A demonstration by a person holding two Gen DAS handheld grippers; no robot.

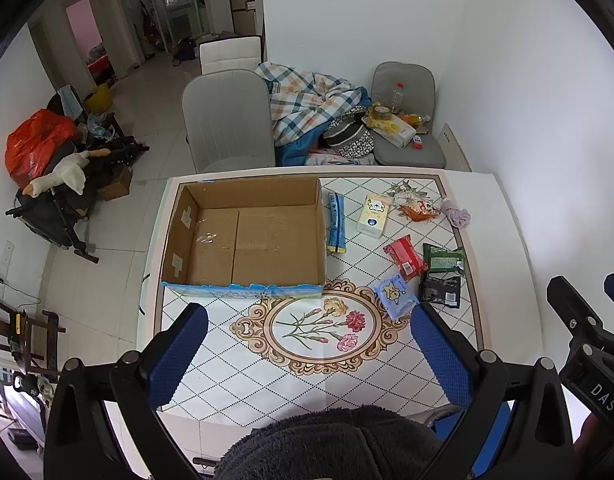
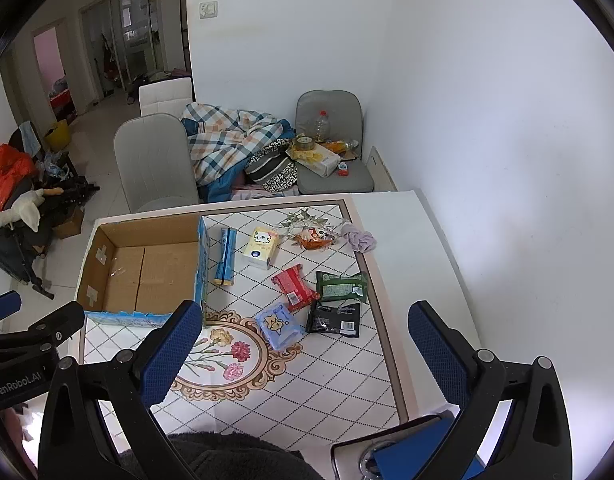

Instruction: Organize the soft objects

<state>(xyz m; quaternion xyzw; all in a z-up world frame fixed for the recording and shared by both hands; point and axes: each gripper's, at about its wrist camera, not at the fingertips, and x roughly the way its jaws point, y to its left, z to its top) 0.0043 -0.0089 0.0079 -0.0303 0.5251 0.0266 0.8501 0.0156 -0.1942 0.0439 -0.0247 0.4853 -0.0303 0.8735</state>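
- open brown cardboard box [image 1: 243, 236] holds nothing, task not begun
- soft packets like light blue tissue pack [image 2: 278, 325] lie on patterned table [image 2: 339, 376] beside box
- left gripper [image 1: 307, 360] and right gripper [image 2: 303, 356] both spread wide, grasping nothing

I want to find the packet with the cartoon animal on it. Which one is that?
Start at the big open cardboard box on the tiled table. Look to its right, where the packets lie, close to the flower picture in the middle. The blue packet sits nearest the flowers: it is light blue with a yellow cartoon animal; its neighbours are red, green and black.
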